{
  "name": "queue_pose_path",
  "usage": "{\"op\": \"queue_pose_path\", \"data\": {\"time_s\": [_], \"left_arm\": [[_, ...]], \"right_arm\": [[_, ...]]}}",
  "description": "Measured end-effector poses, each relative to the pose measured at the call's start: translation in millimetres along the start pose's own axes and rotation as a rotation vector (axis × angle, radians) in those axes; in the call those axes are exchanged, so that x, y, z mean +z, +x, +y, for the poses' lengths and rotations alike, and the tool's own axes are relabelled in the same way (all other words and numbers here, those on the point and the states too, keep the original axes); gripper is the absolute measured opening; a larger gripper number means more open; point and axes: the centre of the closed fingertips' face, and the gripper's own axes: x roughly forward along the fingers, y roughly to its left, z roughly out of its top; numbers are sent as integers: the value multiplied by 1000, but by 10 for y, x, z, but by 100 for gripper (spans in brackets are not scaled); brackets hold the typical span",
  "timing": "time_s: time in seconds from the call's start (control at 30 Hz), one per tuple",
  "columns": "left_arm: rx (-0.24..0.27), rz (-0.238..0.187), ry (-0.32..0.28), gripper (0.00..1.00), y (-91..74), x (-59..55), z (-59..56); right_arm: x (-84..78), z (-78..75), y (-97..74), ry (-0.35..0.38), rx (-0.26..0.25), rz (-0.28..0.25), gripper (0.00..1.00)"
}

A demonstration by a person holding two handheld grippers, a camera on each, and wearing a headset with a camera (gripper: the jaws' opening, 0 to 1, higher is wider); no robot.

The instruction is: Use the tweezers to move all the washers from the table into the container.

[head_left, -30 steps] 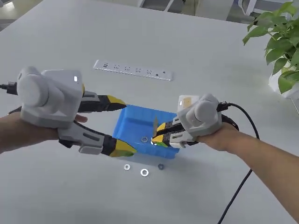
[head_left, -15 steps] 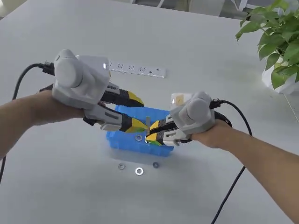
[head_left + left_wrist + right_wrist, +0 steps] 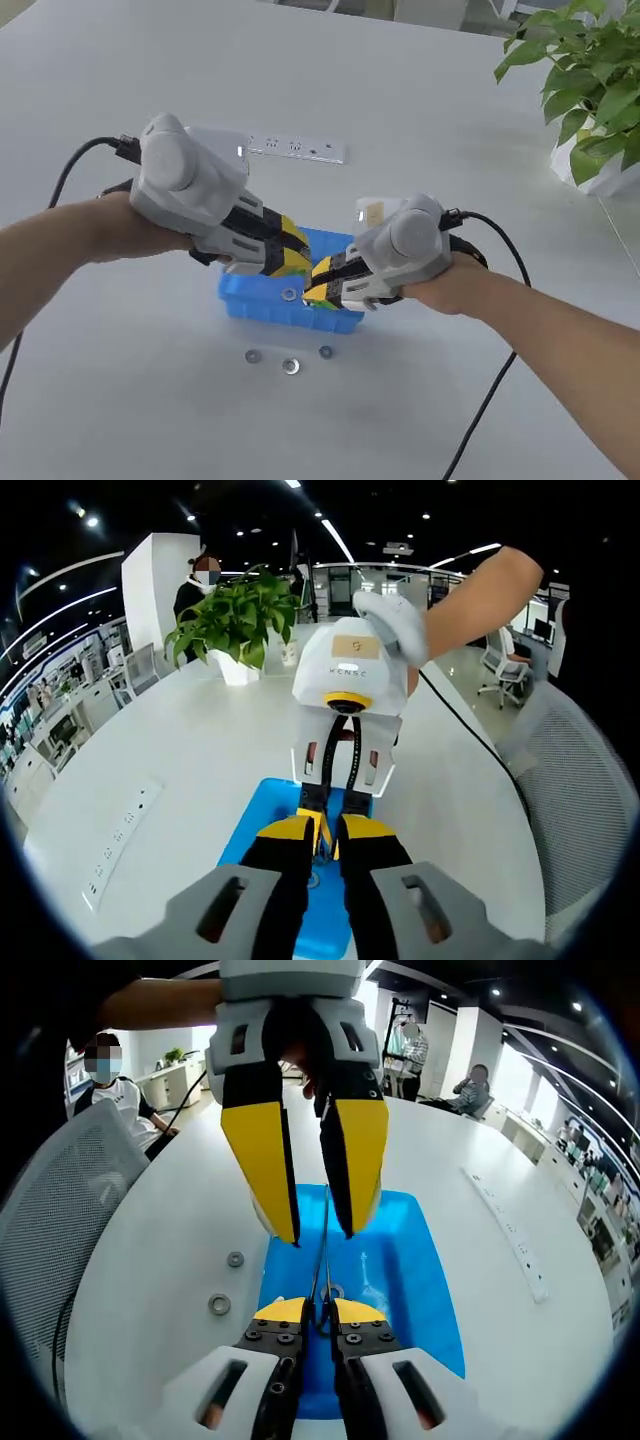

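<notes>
Washers [image 3: 291,366]: head view has three loose on the surface [image 3: 150,400] just nearside of the right tool [image 3: 312,290], a fourth in the container [image 3: 270,310] by its tip. Left gripper view: left tool [image 3: 328,830] narrowly parted. Right gripper view: tweezers [image 3: 323,1230] clamped in the right tool, so between picks, I'd judge; next, tips down onto a loose washer.

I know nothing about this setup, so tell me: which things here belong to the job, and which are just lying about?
Part of the job:
- tweezers, clamped in the right gripper
- left gripper
- three loose washers
- blue container

Just lying about:
- power strip
- potted plant
</notes>
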Motion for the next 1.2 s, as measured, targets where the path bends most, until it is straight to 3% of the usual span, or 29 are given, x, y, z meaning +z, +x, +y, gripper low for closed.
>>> {"op": "queue_pose_path", "data": {"time_s": [0.13,0.4,0.87,1.2], "left_arm": [[-11,7,23,6,26,-6,-9],[-29,11,75,5,40,4,-8],[-18,10,85,5,-11,72,16],[-25,11,81,5,-143,206,-11]], "right_arm": [[-3,5,-4,-10,3,3,9],[-7,-1,-7,-15,1,12,10],[70,-25,-67,-2,-17,-4,13],[235,-11,-166,-19,-31,-32,14]]}}
